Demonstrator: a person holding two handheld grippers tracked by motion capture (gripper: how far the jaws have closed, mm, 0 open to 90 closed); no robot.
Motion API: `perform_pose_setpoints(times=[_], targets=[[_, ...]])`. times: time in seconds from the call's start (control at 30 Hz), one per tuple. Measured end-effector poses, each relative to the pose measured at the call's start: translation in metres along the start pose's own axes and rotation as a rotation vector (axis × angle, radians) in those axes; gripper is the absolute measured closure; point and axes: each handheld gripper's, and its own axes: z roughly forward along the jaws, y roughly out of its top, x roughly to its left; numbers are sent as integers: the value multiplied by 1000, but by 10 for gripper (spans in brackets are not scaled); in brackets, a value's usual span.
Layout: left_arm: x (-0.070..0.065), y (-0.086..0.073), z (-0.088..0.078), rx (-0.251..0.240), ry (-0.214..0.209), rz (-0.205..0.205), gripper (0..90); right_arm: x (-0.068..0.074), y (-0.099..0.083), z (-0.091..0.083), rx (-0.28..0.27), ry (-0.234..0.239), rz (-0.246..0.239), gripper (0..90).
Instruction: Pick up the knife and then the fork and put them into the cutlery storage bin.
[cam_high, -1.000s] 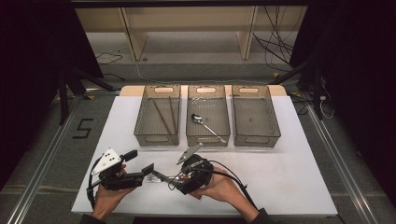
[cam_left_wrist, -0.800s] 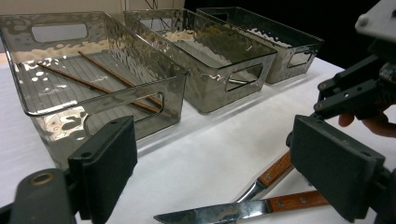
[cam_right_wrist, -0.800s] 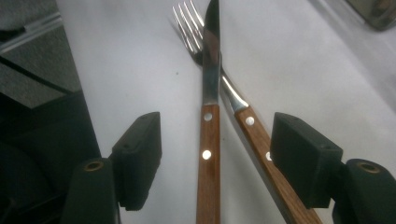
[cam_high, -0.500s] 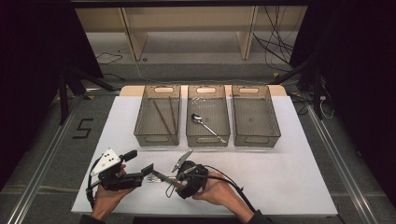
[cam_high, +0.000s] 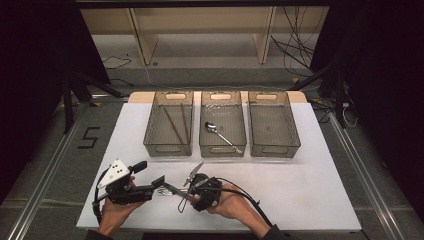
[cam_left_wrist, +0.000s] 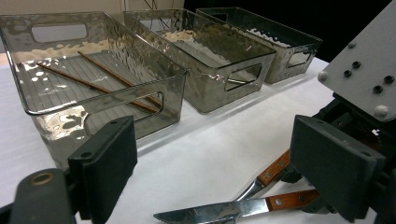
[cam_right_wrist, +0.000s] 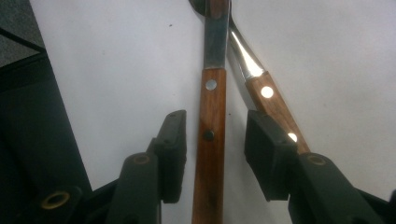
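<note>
White paper covers the table (cam_high: 300, 190), where a wood-handled knife (cam_right_wrist: 208, 140) lies near the front edge beside a second utensil (cam_right_wrist: 271, 105). Stiff, light, slick at the blade; take the handle. Right hand-held gripper (cam_right_wrist: 215, 140) has just been closing, pads straddling the handle, not yet pressing.

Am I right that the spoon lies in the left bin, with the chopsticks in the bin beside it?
Not quite. The spoon lies in the middle bin, as the high view shows. The chopsticks are in the bin beside it, the left bin.
</note>
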Motion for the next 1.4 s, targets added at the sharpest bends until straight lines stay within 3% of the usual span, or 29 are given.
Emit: perform_pose_setpoints(times=[0.8, 1.4], targets=[[-1, 0, 0, 0, -2, 3, 147, 7, 5, 7, 52, -61, -43, 758], [0, 0, -1, -10, 1, 1, 147, 1, 1, -2, 14, -11, -26, 770]])
